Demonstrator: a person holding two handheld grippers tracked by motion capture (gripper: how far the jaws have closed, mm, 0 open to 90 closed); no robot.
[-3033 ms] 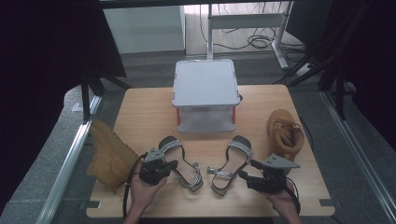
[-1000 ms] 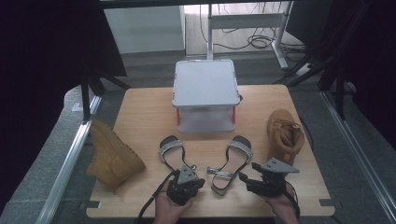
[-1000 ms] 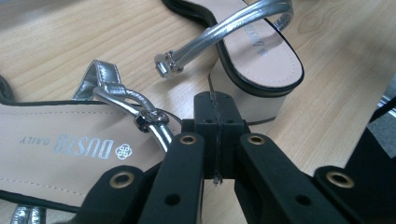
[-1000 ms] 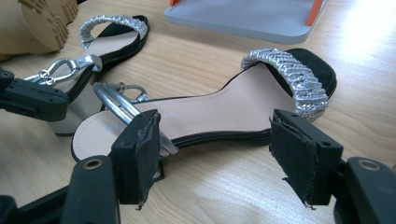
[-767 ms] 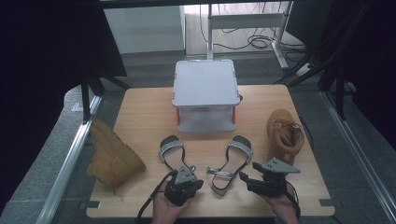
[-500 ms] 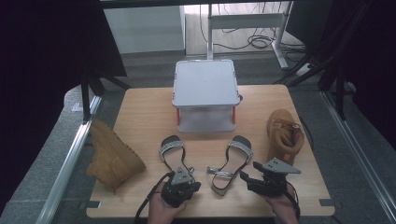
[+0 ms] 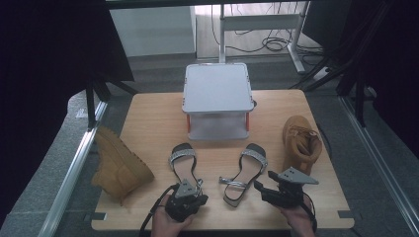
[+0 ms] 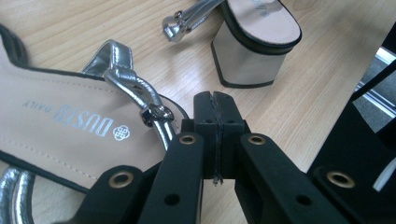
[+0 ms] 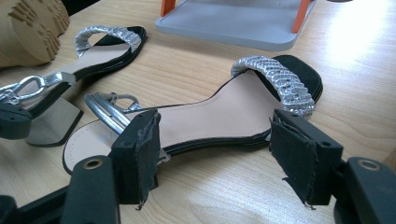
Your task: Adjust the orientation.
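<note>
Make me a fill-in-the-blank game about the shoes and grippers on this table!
1. The left hand-held gripper has its jaws ____.
2. The right hand-held gripper has its jaws ____.
3. The two sandals have straps of ____ colour.
4. The grey rack stands on ____ legs.

Missing words: shut, open, silver, orange
</note>
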